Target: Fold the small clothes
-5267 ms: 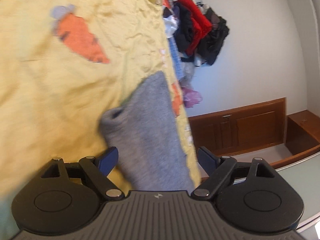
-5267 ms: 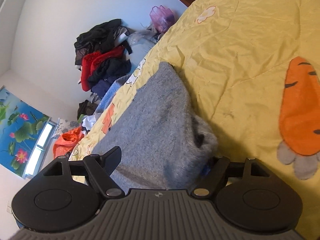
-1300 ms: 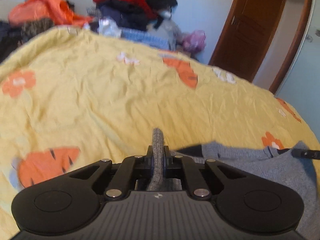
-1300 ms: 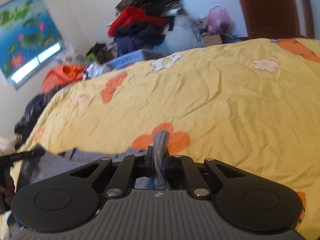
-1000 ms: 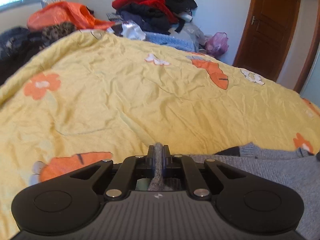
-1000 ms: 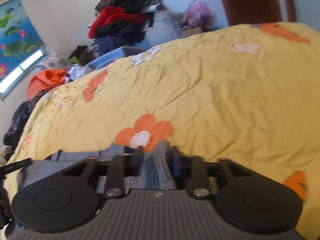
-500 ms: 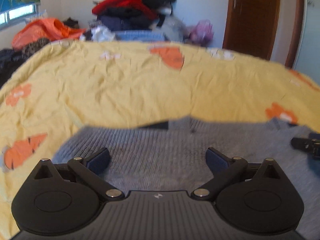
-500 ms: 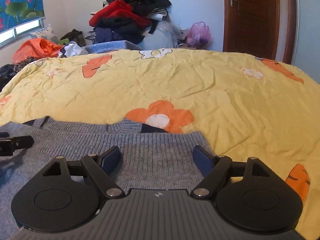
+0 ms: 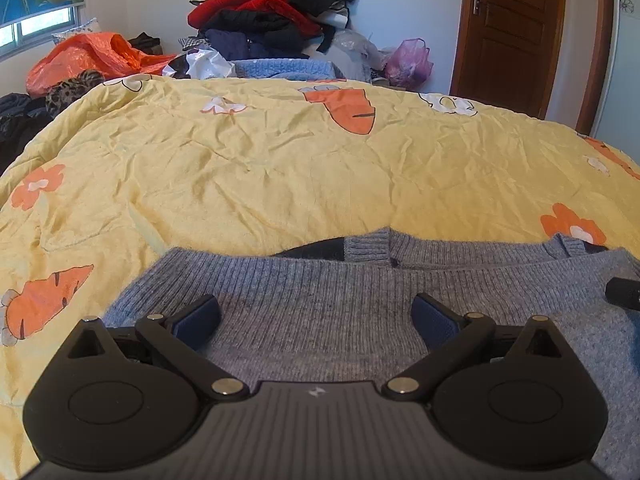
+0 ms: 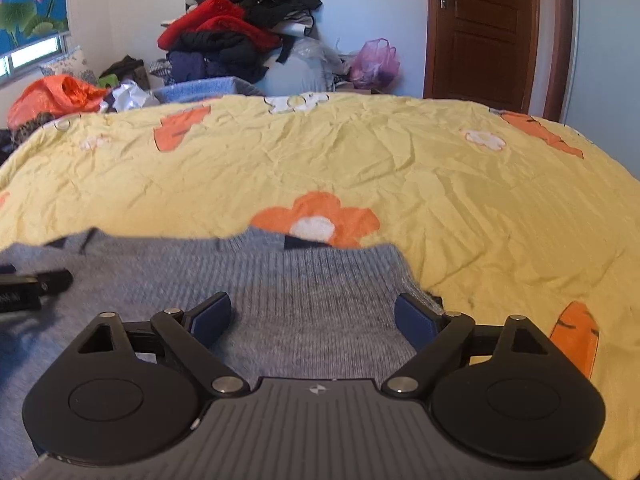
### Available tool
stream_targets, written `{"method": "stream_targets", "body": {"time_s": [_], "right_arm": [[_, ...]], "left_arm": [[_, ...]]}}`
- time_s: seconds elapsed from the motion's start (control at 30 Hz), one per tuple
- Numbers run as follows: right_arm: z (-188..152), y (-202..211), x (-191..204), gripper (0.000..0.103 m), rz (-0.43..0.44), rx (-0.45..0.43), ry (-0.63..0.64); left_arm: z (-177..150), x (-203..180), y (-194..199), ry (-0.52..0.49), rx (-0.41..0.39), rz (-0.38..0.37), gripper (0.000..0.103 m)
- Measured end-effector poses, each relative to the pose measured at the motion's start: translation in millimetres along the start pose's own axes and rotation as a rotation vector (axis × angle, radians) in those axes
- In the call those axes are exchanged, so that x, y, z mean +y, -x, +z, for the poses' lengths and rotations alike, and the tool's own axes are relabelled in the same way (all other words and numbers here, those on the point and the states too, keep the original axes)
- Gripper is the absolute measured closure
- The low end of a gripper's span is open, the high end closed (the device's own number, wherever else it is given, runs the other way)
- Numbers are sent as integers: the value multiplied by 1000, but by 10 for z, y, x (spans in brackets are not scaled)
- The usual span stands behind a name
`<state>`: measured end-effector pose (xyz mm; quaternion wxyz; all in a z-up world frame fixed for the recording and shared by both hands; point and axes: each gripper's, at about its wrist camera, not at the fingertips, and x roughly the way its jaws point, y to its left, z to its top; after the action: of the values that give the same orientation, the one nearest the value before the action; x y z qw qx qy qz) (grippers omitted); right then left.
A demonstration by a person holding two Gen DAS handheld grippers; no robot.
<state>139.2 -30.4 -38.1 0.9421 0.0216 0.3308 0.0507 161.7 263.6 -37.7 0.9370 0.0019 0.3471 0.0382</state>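
Right up close in the left wrist view, the left gripper point(image 9: 316, 318) is wide open, and its two blue fingers point(image 9: 198, 320) hold nothing. They sit just above the grey sweater point(image 9: 320, 304), one finger on each side of a patch of knit. At the right edge of that view a black bit of the other tool pokes in over the sweater.

Close up in the right wrist view, the right gripper point(image 10: 312, 316) is wide open too, and it holds nothing. Its blue fingers point(image 10: 414, 322) hang over the same grey sweater point(image 10: 312, 280), near the sweater's right edge.

The sweater lies flat on the yellow blanket point(image 9: 280, 168), with its ribbed edge turned away from the tools. A dark lining shows at the neck opening. The blanket is wrinkled and has orange carrots and flowers on it.

Farther back, past the bed, is an orange plastic bag point(image 9: 84, 60); I cannot tell what is in it. Next to it is a big pile of clothes point(image 9: 272, 12), red, black and blue. A pink plastic bag point(image 9: 408, 64) sits by the wall, stuffed full, but what is inside is not clear. A brown door point(image 9: 508, 32) stands shut at the far right.
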Motion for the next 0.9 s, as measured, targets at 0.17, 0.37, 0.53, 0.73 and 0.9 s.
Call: {"method": "stream_targets", "body": {"time_s": [0.17,0.37,0.53,0.73,0.9], "right_arm": [[-15,-42,11,7,-1,-8,4],[-4,-49,15,5,1,-4,9],[7,-52,23,5,-5,-1,15],[42,38,19,5,-2,8,17],[-75,610,-10,3,86,-64,-70]], "left_arm": [[-17,-63,285,-25,-39,32,0],[-196,-101,643,14,-58,-49,0],[-343,-42,390,27,-19,-35,0],[-290,-39,369,16,-16,-26,0],[-491,409,1102,185,-132,-112,0]]}}
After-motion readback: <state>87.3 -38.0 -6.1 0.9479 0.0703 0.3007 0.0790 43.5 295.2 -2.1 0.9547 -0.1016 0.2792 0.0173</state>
